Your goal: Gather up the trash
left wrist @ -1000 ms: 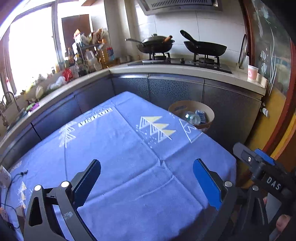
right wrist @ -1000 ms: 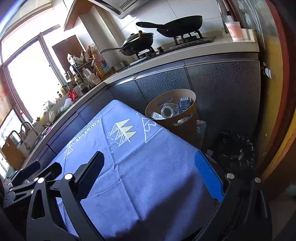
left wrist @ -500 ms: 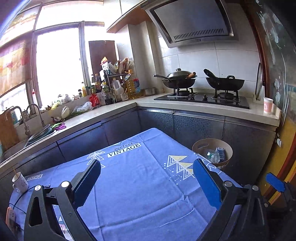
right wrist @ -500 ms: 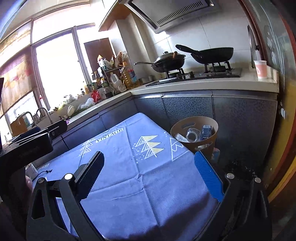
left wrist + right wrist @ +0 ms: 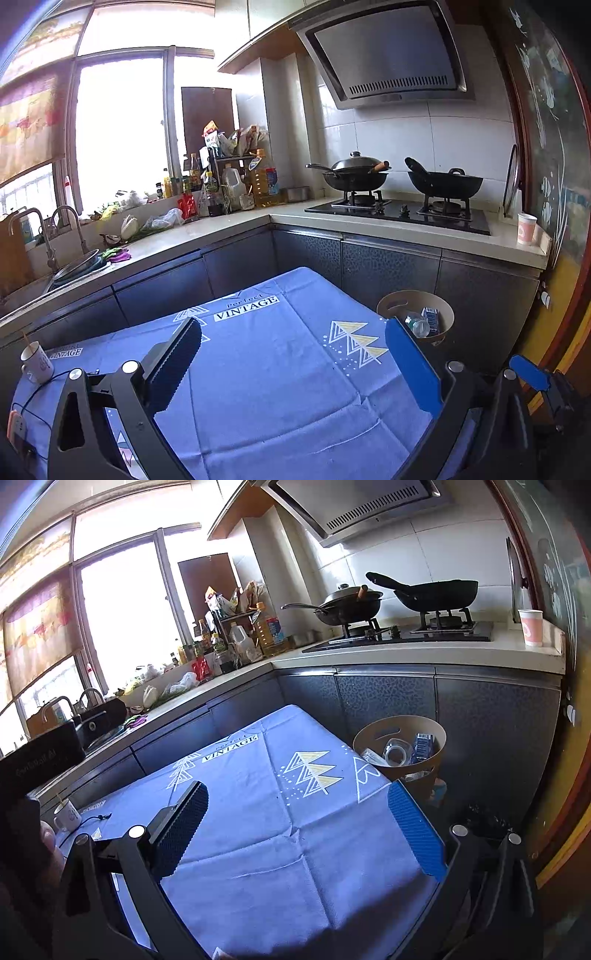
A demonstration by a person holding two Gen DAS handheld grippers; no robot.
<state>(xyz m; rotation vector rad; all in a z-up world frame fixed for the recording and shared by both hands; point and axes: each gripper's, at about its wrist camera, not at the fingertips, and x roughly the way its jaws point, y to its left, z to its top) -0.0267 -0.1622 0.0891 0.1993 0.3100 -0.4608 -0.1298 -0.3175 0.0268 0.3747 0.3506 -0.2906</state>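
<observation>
A: Any trash left on the worktop (image 5: pixel 280 369)?
B: None visible; a bottle (image 5: pixel 417 325) and carton (image 5: pixel 430 318) lie in the bin (image 5: pixel 391 302) at two o'clock.
A: Claws?
B: Left claw (image 5: pixel 291 365) and right claw (image 5: pixel 295 830) both gape wide, holding nothing. Looks finished.

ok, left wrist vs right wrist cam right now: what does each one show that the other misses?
Left wrist only: the right tool's blue finger at the lower right edge.
Right wrist only: the left tool's dark body at the left edge, with a thumb on it.
Both: the blue tablecloth, the trash bin at its far corner holding a bottle and a small carton, the mug, the stove with two woks. Both tools open, empty.
</observation>
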